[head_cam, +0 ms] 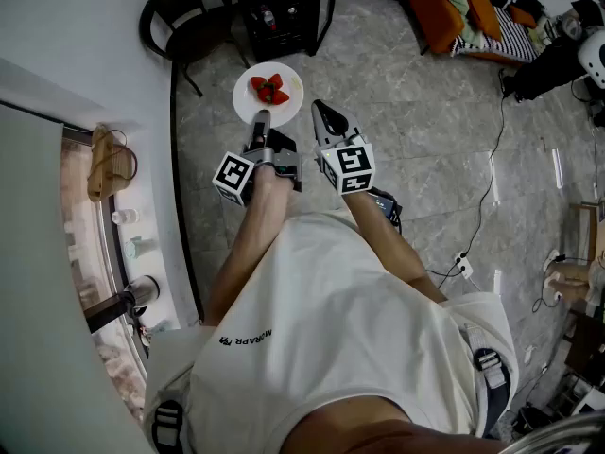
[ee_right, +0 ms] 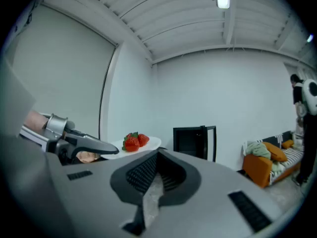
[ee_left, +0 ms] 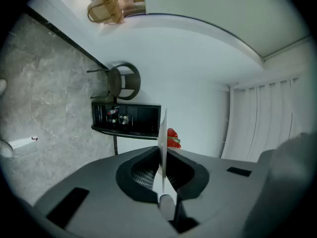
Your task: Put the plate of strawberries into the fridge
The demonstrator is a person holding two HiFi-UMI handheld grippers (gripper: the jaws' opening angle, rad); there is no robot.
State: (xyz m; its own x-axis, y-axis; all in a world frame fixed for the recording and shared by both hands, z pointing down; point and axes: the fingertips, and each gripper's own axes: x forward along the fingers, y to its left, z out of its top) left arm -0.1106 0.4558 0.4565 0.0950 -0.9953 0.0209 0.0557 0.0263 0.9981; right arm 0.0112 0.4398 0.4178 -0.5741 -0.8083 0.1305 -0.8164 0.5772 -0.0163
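Note:
A white plate [head_cam: 248,105] with several red strawberries [head_cam: 269,89] hangs level over the grey floor. My left gripper [head_cam: 260,119] is shut on the plate's near rim. The left gripper view shows the plate [ee_left: 162,143] edge-on between the jaws, with the strawberries [ee_left: 172,138] beyond. My right gripper [head_cam: 323,112] hovers just right of the plate, shut and holding nothing. From the right gripper view, the plate [ee_right: 150,144] and strawberries [ee_right: 132,141] sit to the left. The small black fridge [head_cam: 279,8] stands ahead against the wall, bottles inside.
A black round chair [head_cam: 184,17] stands left of the fridge. An orange sofa [head_cam: 454,8] piled with clothes is at the far right. Cables and a power strip [head_cam: 461,265] lie on the floor to the right. A wicker bag [head_cam: 106,164] rests on the left ledge.

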